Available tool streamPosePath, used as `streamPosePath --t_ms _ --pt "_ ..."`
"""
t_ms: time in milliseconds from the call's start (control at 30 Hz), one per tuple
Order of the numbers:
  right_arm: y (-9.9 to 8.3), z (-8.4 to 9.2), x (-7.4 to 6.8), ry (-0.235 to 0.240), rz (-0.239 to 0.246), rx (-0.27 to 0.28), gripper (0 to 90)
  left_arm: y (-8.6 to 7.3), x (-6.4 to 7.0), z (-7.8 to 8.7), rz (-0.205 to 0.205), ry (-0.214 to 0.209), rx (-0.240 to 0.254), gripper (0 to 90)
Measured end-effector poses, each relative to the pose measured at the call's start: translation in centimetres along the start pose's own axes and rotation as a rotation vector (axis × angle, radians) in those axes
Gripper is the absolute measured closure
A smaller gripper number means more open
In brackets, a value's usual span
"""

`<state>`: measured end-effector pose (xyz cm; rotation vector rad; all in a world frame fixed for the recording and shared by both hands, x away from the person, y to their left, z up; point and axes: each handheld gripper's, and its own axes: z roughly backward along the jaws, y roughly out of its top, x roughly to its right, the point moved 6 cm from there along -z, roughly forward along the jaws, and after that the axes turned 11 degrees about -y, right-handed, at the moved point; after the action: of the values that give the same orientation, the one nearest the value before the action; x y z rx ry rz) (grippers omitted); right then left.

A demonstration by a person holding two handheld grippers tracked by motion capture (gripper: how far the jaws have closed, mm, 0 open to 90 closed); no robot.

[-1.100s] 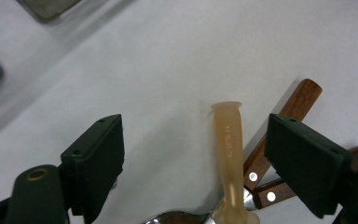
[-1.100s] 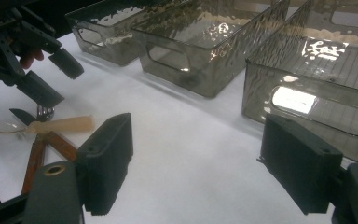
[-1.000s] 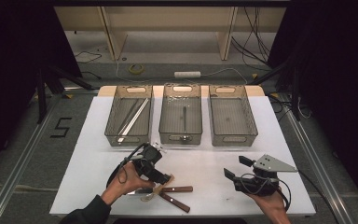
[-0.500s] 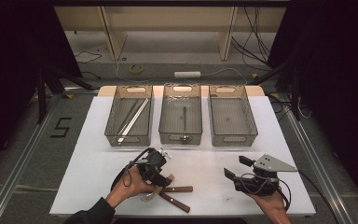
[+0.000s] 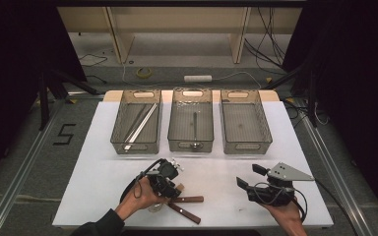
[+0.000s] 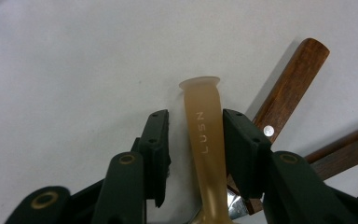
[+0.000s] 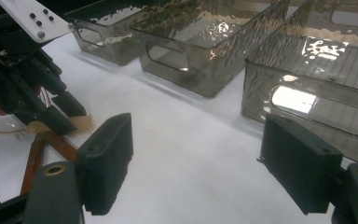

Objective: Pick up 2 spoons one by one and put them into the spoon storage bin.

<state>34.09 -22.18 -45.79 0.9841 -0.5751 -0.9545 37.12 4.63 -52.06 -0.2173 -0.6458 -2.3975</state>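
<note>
A white desk [image 5: 103,162] stands on a grey floor in a dark-walled room, with three smoked-plastic bins in a row along its far half. The left bin [image 5: 137,121] holds long pale utensils, the middle bin [image 5: 191,120] holds a slim metal utensil, and the right bin [image 5: 245,121] has nothing visible in it.

Near the front edge of the desk lies a translucent amber handle [image 6: 204,135], marked with raised letters; its flared end points away from the camera in the left gripper view. Just beside it lie two wooden-handled utensils [image 5: 187,206], crossed at one end.

The left gripper [image 6: 196,133] is lowered over this group. Its jaws straddle the amber handle and have just been closing: the one at the right of the left gripper view stands against the handle, the other one still shows a narrow gap.

The right gripper [image 7: 198,161] rests well apart at the right front of the desk. Its jaws stand wide, nothing between them.
</note>
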Motion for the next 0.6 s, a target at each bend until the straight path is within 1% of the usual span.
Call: streamPosePath --t_ms 67,233,500,600 --pt "-0.04 -0.02 -0.01 -0.002 0.000 -0.001 26.2 -0.02 0.08 -0.08 -0.004 0.003 -0.001 64.5" --pt "-0.03 -0.02 0.00 -0.003 0.001 0.000 26.2 -0.03 0.16 -0.11 -0.011 -0.006 0.002 70.8" --pt "0.00 0.02 -0.03 -0.001 0.000 0.002 26.2 0.00 0.10 -0.03 -0.017 -0.002 0.011 73.2" --pt "-0.01 0.01 -0.03 0.000 0.001 0.001 26.2 0.01 0.04 0.20 -0.017 -0.011 0.009 73.5"
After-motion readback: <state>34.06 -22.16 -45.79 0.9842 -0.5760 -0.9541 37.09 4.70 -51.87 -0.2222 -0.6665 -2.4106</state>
